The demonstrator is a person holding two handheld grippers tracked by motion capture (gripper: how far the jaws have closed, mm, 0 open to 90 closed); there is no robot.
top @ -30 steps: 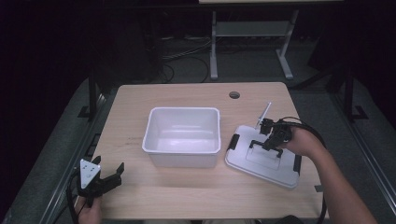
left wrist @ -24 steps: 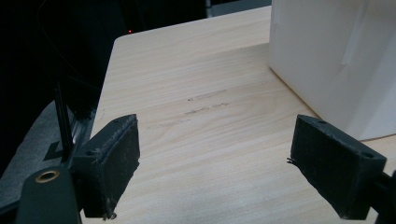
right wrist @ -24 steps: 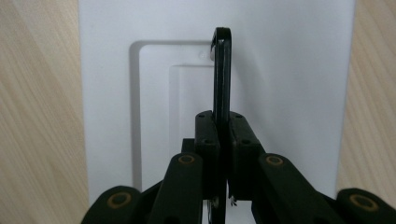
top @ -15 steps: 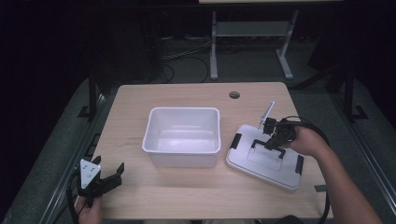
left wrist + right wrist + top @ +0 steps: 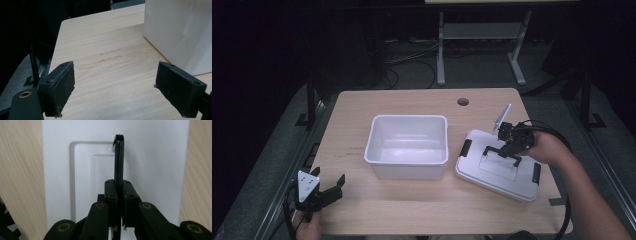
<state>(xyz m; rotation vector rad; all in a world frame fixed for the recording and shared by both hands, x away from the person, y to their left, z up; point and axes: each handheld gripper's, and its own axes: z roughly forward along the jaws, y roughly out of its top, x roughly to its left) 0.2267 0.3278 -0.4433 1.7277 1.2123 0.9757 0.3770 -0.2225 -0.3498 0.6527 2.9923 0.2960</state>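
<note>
Here the left gripper [image 5: 328, 192] rests low at the table's [image 5: 412, 102] front left corner, jaws spread wide on nothing, the tub [image 5: 407, 145] mid-table, while the right gripper [image 5: 507, 150], reaching in from the right edge, pinches the raised handle [image 5: 118, 157] of the lid [image 5: 492, 175].

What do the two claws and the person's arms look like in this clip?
Both claws are black. The left claw carries a grey three-cornered plate and has blocky, rough-faced pads. The right claw has linked arms with brass-coloured pivots, and a black cable trails from it. The forearms are bare, with no sleeve in sight.
</note>
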